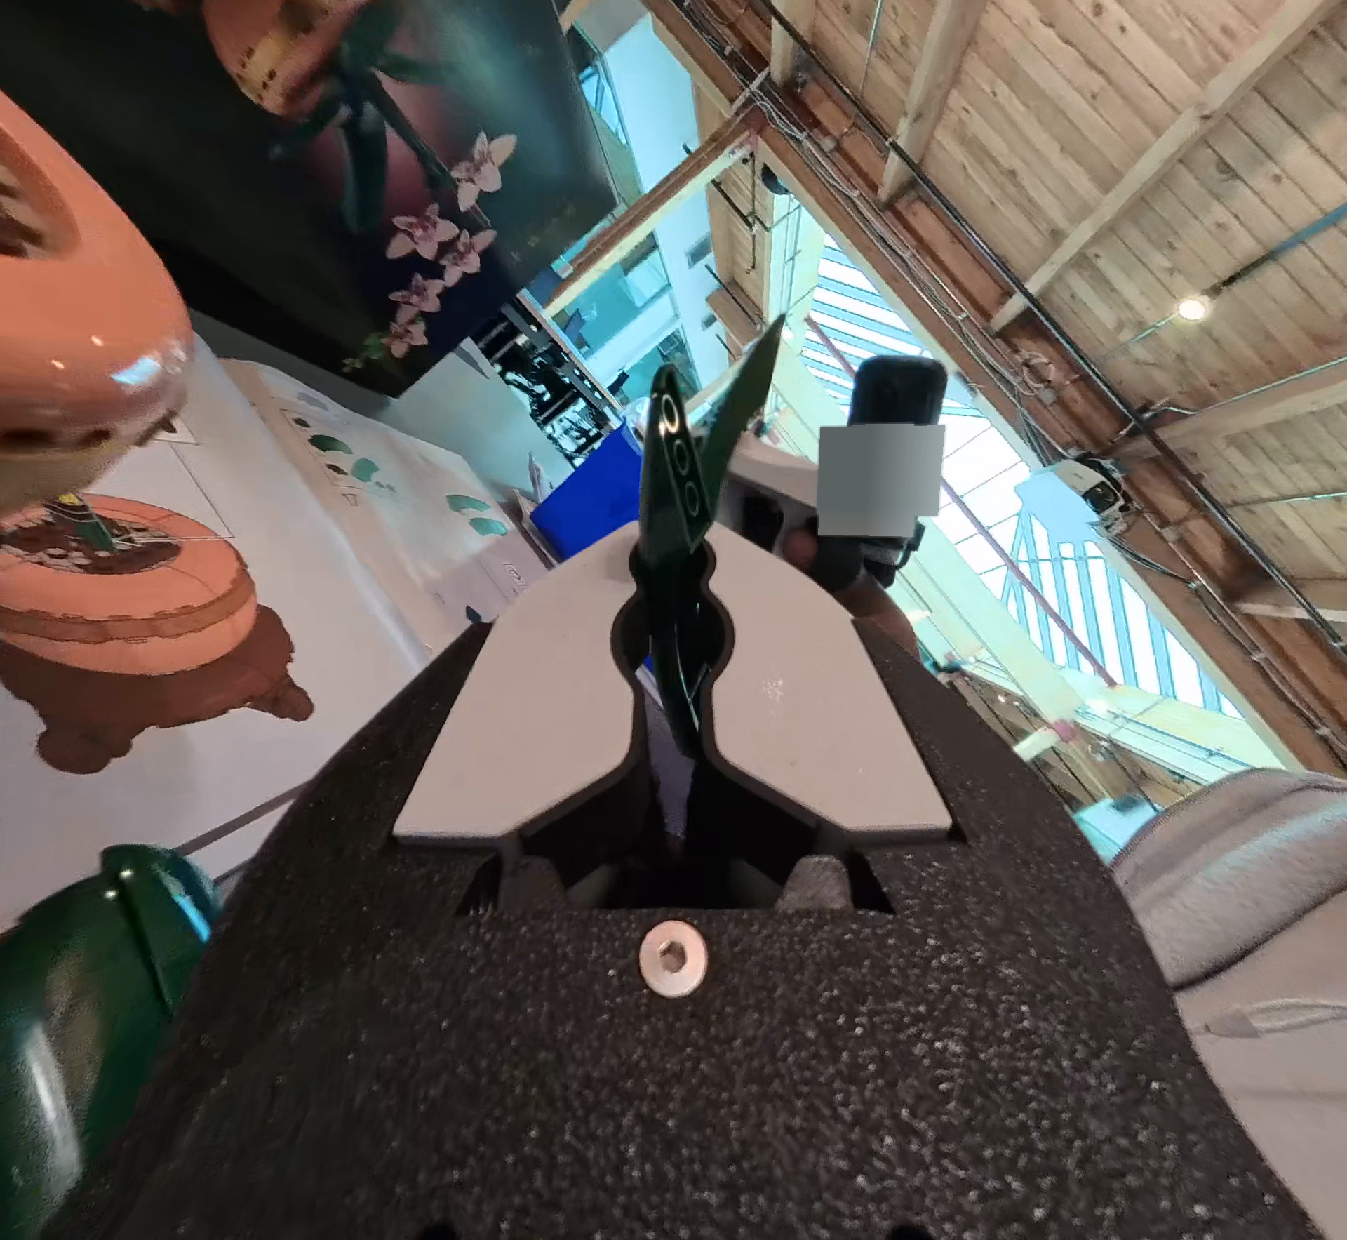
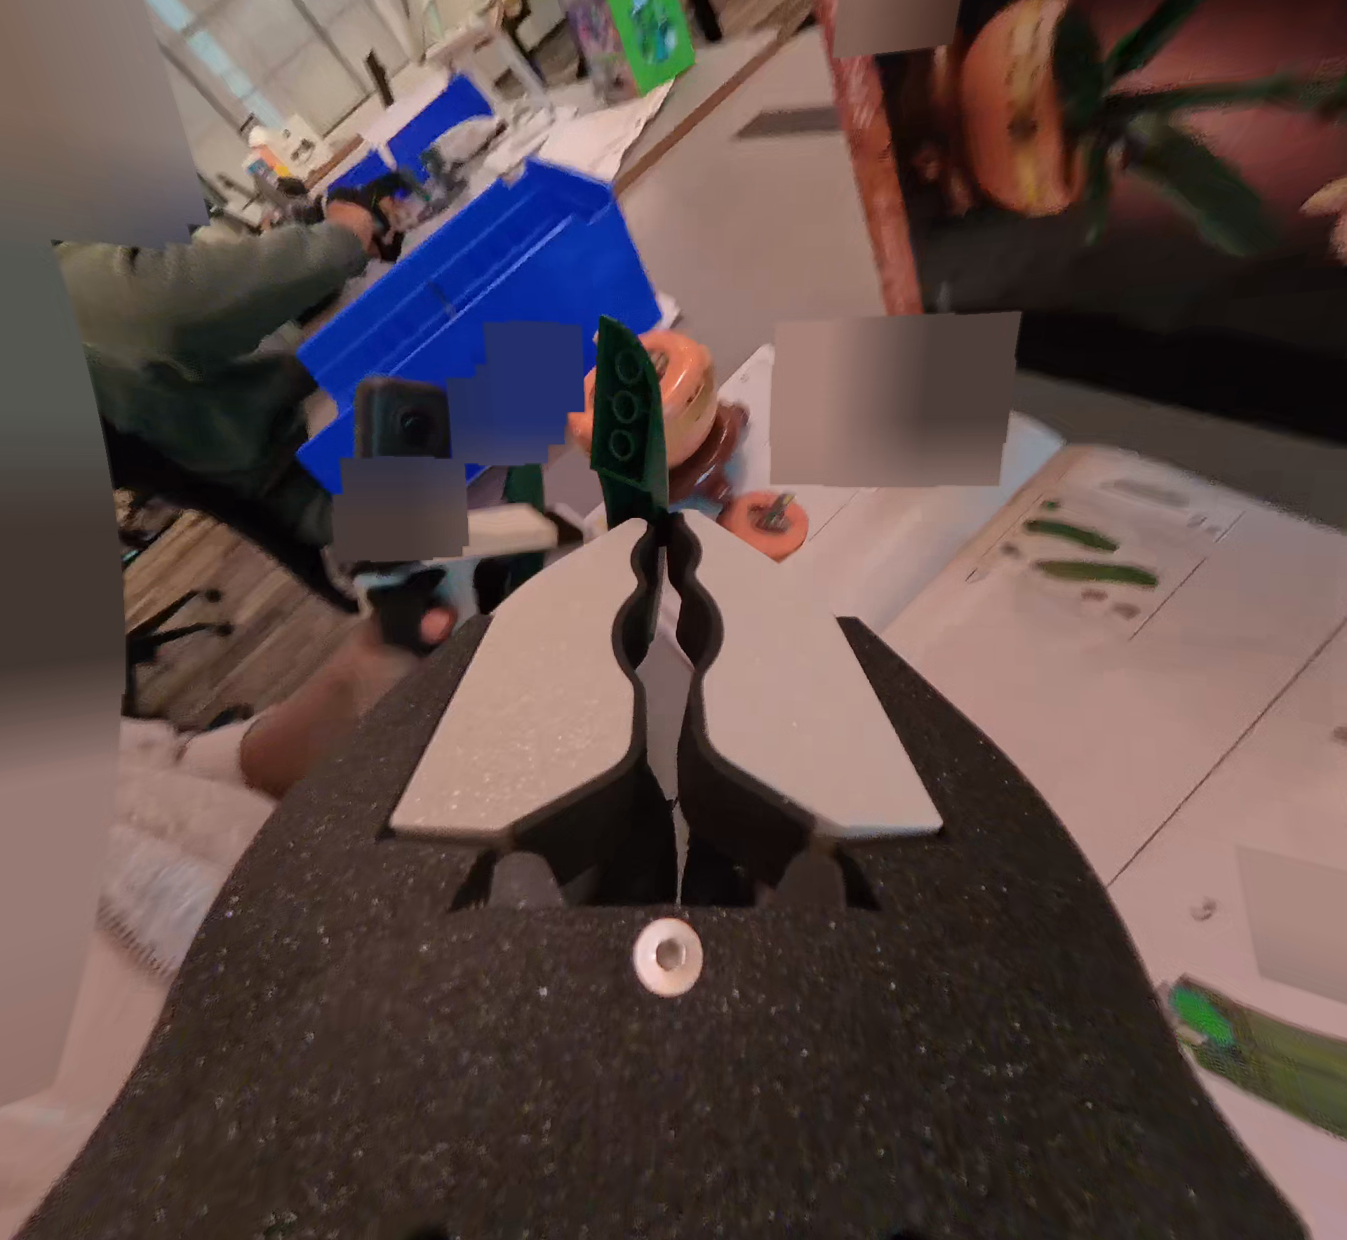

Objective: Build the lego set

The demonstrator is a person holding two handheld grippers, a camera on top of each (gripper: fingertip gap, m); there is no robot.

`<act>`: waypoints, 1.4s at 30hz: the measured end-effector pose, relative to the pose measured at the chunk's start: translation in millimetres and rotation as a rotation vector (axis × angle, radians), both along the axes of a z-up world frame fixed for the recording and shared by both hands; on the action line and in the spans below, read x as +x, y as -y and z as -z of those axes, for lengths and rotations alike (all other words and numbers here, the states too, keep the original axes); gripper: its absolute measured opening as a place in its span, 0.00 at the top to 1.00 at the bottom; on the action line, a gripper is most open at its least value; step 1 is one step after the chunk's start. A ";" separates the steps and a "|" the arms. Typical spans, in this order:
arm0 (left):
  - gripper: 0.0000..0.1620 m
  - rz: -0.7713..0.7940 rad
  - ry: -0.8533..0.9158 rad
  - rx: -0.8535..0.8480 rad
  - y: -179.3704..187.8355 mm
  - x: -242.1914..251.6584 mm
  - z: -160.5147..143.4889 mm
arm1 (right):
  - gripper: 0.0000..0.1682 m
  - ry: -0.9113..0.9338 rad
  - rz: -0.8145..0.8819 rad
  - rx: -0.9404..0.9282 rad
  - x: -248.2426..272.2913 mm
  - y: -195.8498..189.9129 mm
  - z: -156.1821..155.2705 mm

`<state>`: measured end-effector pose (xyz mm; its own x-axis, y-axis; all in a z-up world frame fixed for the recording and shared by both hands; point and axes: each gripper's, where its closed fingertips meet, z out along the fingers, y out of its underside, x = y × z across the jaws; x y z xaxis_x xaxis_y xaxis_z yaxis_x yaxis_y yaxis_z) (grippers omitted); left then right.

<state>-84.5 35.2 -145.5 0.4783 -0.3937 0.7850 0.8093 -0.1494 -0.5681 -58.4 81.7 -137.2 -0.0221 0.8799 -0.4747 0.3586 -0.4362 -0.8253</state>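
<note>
My left gripper [image 1: 670,549] is shut on a dark green leaf piece [image 1: 674,468] with three round holes, which sticks up past the fingertips. A second thin green leaf [image 1: 747,381] rises just behind it, toward the other gripper [image 1: 765,498]; I cannot tell whether they touch. My right gripper [image 2: 663,527] is shut on a dark green leaf piece [image 2: 627,417] with three studs. The orange lego pot [image 2: 681,396] on its brown base stands just beyond it. The pot also shows close at the left of the left wrist view [image 1: 80,345].
An open instruction booklet [image 1: 328,512] [image 2: 1093,585] lies on the white table. The dark set box [image 1: 291,111] [image 2: 1130,148] stands behind. A blue bin [image 2: 474,301] sits beyond the table edge. A blurred green rounded piece [image 1: 87,986] is close at lower left. The grippers' ends are close to 6 cm from one another. The orange lego pot [image 2: 681,396] is about 11 cm from my left fingertips.
</note>
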 end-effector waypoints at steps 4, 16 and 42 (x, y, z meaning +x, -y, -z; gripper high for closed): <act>0.96 -0.064 -0.087 -0.051 -4.9 -5.9 5.3 | 0.99 0.004 -0.121 -0.203 2.2 38.7 8.5; 0.96 -0.224 -0.179 0.001 -5.3 -10.8 -6.4 | 0.99 0.115 -0.153 -0.215 -1.4 41.0 43.3; 0.95 0.125 -0.164 -0.022 1.7 27.3 -9.2 | 0.89 0.001 -0.435 -0.415 -2.5 89.7 32.0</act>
